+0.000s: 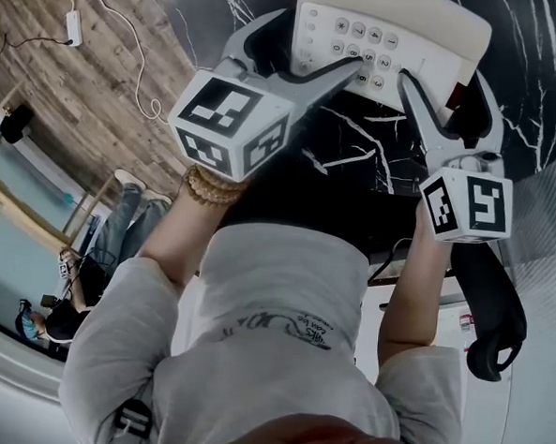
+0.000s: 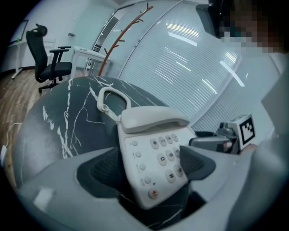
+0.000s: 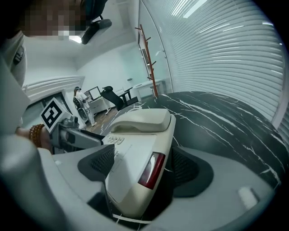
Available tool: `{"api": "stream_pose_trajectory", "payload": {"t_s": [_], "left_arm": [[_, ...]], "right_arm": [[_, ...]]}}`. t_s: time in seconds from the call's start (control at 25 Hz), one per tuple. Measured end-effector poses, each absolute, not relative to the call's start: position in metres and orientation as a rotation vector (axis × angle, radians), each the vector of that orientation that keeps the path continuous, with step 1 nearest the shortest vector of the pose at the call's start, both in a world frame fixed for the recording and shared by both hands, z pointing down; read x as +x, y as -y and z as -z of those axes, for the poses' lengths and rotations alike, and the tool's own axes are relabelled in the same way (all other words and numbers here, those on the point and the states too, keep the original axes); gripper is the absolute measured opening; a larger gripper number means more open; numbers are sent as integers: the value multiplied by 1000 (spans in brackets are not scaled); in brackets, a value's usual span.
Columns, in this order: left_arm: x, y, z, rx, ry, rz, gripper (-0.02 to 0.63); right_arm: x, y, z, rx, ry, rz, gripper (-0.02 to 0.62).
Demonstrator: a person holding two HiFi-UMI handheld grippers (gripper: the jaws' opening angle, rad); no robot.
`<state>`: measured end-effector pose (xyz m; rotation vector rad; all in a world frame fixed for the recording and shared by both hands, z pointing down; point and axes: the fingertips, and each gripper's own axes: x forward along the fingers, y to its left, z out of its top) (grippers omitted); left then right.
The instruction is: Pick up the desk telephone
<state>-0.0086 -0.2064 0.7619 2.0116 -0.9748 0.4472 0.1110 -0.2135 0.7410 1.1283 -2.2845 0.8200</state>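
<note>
A cream desk telephone (image 1: 393, 31) lies on the black marble table (image 1: 357, 156), its handset (image 2: 153, 119) resting in the cradle with a coiled cord (image 2: 110, 97) behind it. My left gripper (image 1: 319, 41) straddles the keypad end; in the left gripper view the phone (image 2: 158, 149) lies between the wide jaws of that gripper (image 2: 144, 169). My right gripper (image 1: 442, 81) straddles the other side. In the right gripper view the phone's side (image 3: 135, 158) with its red window (image 3: 151, 170) sits between that gripper's (image 3: 142, 169) wide jaws, with a dark gap at the right pad. Both grippers stand open.
A black office chair (image 1: 488, 314) stands by the near table edge, another (image 2: 45, 54) beyond the far side. A brown coat stand (image 2: 122, 38) and a wall of blinds (image 3: 226, 54) lie behind the table. A power strip (image 1: 74, 26) lies on the wooden floor.
</note>
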Motion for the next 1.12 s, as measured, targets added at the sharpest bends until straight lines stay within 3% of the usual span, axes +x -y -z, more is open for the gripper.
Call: {"api": "stream_pose_trajectory", "payload": {"t_s": [0.52, 1.12], "left_arm": [[-4, 210, -767, 2046, 1034, -469, 383], [-9, 222, -728, 2124, 1065, -512, 379]], "right_arm": [[108, 208, -750, 1117, 2362, -933, 360], [102, 210, -716, 1179, 2361, -928, 351]]}}
